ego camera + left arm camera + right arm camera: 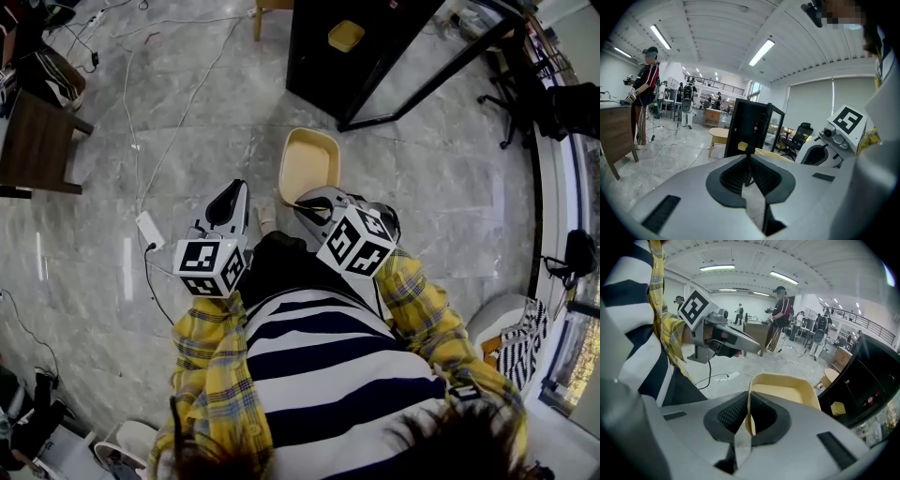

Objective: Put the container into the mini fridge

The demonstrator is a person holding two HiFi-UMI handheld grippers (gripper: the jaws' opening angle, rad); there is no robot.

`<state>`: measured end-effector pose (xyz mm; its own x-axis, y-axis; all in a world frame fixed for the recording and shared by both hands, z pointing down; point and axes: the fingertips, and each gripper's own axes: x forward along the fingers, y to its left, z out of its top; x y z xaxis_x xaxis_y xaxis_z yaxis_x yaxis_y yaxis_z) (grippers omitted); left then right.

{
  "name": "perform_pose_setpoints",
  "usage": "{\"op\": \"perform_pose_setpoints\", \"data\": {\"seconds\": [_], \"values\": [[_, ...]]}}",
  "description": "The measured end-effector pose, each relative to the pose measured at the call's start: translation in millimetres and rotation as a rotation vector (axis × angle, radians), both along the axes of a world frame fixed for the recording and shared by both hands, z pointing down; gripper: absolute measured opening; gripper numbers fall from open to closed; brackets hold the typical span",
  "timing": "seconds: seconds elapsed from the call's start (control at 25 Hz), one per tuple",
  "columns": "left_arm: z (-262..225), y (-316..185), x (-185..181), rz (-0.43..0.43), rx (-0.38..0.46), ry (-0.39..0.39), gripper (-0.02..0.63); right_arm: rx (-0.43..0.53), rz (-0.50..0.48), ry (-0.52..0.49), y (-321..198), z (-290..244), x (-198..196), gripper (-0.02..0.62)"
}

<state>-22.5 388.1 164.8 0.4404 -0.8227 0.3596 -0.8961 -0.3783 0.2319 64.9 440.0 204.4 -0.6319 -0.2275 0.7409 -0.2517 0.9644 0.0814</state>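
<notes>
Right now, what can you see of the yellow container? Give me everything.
The container is a pale yellow, shallow rectangular tub with rounded corners and a raised rim. It looks like matte plastic and its inside is bare. It is held open side up over the marble floor, short of the black mini fridge, whose door stands open. Only the right gripper touches it, with its jaws pinching the near wall.

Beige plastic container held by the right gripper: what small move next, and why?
Probably carry it forward toward the black mini fridge: the right gripper is shut on the rim of the beige plastic container, and the fridge's glass door stands open ahead.
</notes>
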Motion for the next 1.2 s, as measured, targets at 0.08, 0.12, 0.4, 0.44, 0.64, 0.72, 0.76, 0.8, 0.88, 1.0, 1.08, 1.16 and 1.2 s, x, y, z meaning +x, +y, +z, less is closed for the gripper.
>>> {"op": "perform_pose_setpoints", "data": {"seconds": [0.08,0.12,0.4,0.44,0.64,0.72,0.76,0.8,0.88,1.0,1.08,1.16,1.2], "values": [[5.1,-18.3,-0.7,0.007,0.003,0.007,0.037,0.001,0.002,0.011,-15.5,4.7,-0.9,0.035],[7.5,-28.7,-0.7,0.011,0.002,0.01,0.037,0.003,0.003,0.018,-24.4,6.5,-0.9,0.035],[14.3,-103.3,-8.9,0.06,-0.024,0.035,0.037,-0.017,0.011,0.057,-91.2,16.4,-17.5,0.035],[17.3,-113.1,-11.7,0.064,-0.037,0.046,0.037,-0.023,0.012,0.062,-101.3,18.4,-20.9,0.035],[36.6,-161.6,-26.8,0.07,-0.096,0.083,0.036,-0.054,0.028,0.087,-151.6,31.6,-34.1,0.035],[44.2,-177.9,-32.5,0.083,-0.11,0.082,0.037,-0.069,0.038,0.104,-169.2,40.6,-37.5,0.035],[48.2,-184.6,-35.0,0.091,-0.118,0.083,0.037,-0.077,0.044,0.111,-176.9,45.0,-38.9,0.035],[52.3,-190.5,-37.4,0.098,-0.126,0.086,0.036,-0.084,0.051,0.118,-184.2,48.9,-40.3,0.035],[60.3,-201.8,-41.7,0.111,-0.142,0.095,0.037,-0.093,0.063,0.128,-198.8,55.2,-43.1,0.035],[72.6,-218.5,-45.1,0.124,-0.164,0.11,0.035,-0.098,0.076,0.139,-219.8,63.9,-45.7,0.035],[79.0,-227.5,-43.3,0.13,-0.177,0.121,0.035,-0.108,0.085,0.148,-231.2,69.6,-43.2,0.035],[84.4,-236.6,-40.5,0.136,-0.186,0.127,0.032,-0.116,0.097,0.154,-243.3,74.9,-40.2,0.035],[87.5,-241.3,-39.4,0.138,-0.189,0.127,0.032,-0.117,0.101,0.156,-249.6,77.8,-39.3,0.035]]}}
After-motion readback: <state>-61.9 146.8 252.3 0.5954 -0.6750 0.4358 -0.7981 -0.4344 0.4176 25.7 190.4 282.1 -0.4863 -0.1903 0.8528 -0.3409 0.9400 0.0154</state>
